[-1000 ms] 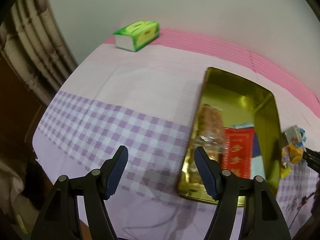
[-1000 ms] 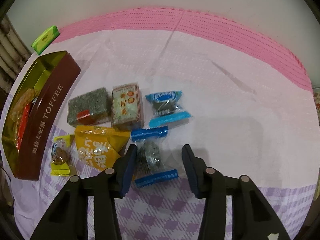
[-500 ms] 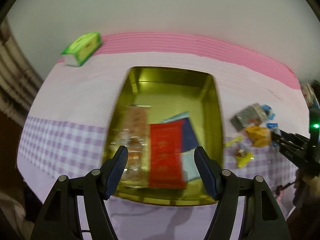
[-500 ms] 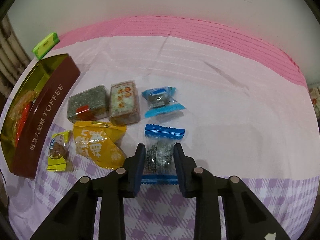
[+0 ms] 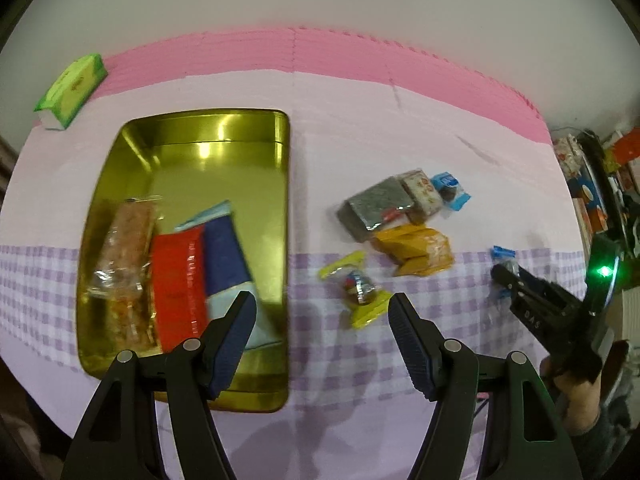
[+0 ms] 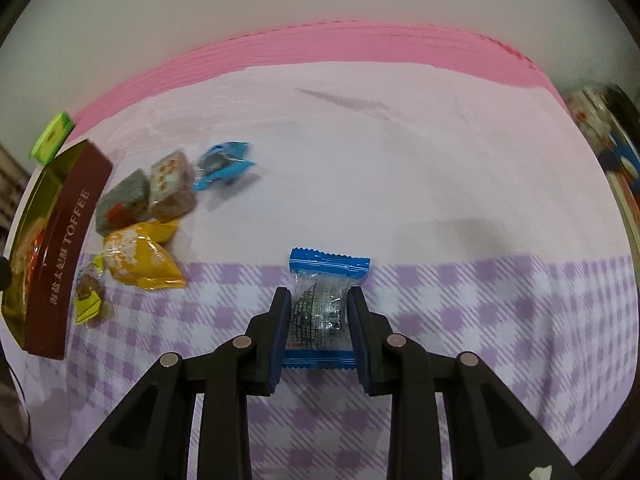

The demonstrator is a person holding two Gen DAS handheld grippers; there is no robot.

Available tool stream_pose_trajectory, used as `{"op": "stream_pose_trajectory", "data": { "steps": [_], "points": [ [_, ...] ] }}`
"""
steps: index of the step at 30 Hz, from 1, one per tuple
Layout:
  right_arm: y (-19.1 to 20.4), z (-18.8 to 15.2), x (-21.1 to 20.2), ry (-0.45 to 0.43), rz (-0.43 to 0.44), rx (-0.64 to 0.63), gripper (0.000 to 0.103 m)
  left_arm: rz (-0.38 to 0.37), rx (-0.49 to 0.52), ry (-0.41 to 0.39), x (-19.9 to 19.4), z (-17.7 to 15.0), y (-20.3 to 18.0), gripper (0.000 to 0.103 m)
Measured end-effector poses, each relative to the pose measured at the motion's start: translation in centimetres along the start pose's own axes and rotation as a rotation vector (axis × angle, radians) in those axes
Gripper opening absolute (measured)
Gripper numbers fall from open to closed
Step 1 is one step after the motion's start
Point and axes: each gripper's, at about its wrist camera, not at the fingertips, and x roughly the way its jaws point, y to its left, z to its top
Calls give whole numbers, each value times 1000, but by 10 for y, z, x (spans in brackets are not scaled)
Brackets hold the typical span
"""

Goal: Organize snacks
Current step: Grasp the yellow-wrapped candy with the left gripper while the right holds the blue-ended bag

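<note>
Blurred shelf clutter (image 5: 596, 184) is cut off at the edge.

- Warm indoor light is falling from above — both views are reading fairly bright, with dark vignetted corners.
- Glare is streaking off the gold tin (image 5: 224, 136) at its far inner wall.
- Fisheye lenses are bending the pink cloth edge (image 6: 360, 40) into an arc.
- Motion blur is smearing the loose snacks (image 6: 160, 184) — the clamped candy (image 6: 320, 308) is staying sharp.
- Soft shadows are lying on the tablecloth (image 5: 360, 420) under the grippers.

Table (image 5: 360, 128) covered by pink-and-lilac cloth; laid on it: gold tin (image 5: 280, 208), green tissue pack (image 5: 72, 88), loose wrapped snacks (image 5: 400, 216).
</note>
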Motion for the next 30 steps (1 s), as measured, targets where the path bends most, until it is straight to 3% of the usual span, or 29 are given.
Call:
{"op": "stream_pose_trajectory", "data": {
  "steps": [7, 16, 22, 30],
  "points": [
    [-11, -1, -2, 21, 15, 84, 26, 12, -51, 55, 21, 14, -18, 67],
    [-20, 1, -4, 35, 23, 98, 27, 11, -100, 108, 41, 20, -28, 51],
    [-18, 1, -4, 42, 21, 99, 28, 35, -150, 141, 56, 20, -23, 49],
    [-20, 1, -4, 57, 36, 118, 28, 71, -136, 143, 69, 23, -34, 47]
  ]
}}
